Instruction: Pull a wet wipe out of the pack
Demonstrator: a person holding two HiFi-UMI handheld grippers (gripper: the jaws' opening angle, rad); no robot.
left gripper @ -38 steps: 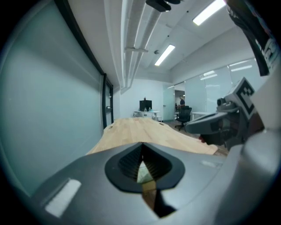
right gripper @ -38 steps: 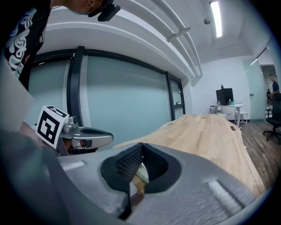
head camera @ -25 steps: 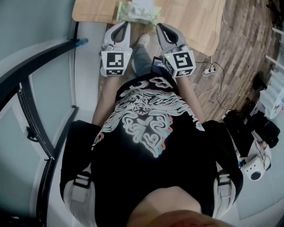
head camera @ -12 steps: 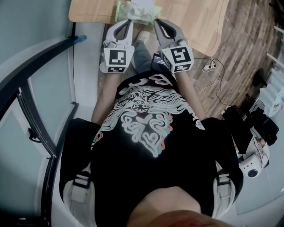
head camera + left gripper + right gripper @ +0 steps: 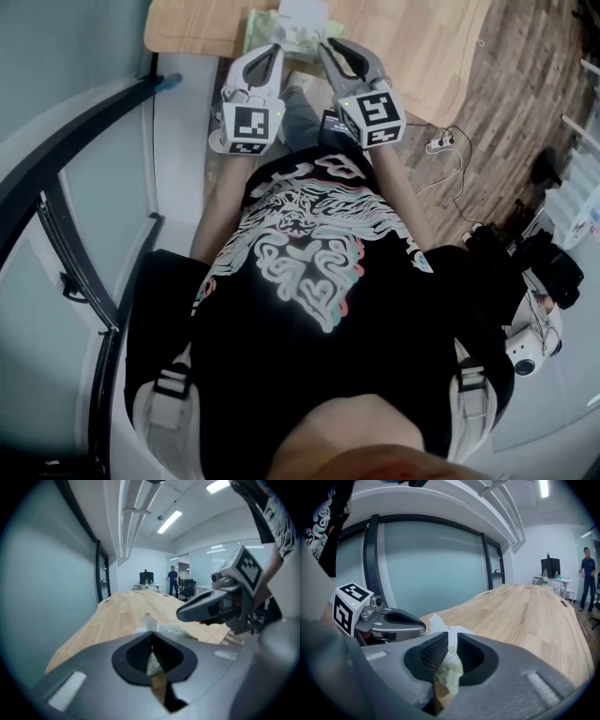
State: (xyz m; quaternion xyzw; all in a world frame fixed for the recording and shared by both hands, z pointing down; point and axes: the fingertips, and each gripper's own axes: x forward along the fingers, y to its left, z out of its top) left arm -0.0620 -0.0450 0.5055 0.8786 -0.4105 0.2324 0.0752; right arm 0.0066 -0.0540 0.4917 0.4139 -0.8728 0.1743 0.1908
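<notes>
**Wet wipe pack.** The wet wipe pack (image 5: 281, 33) is located on the wooden table (image 5: 412, 47), close to its near edge and directly ahead of both grippers. In the head view its long axis is seen to run left to right, parallel to that edge. A white wipe (image 5: 304, 8) is raised from the top of the pack and points upward. It is cut off by the frame edge in the head view, whereas its upright tip (image 5: 149, 619) is shown whole in the left gripper view.

**Left gripper.** The left gripper (image 5: 273, 51) is held at the near left part of the pack. In its own view the pads are seen pressed together at the tips, with nothing between them. Pale green pack and wood are visible only through the slit below.

**Right gripper.** The right gripper (image 5: 325, 45) is held at the near right part of the pack. Its jaws have just been opening. In its own view a narrow gap is shown between the pads (image 5: 437, 652), and pale green pack material is seen through it. The pads are not seen pressing on anything. Whether the material lies between the pads or beneath them cannot be determined.

**Surroundings.** The long table top is shown only in the gripper views.
</notes>
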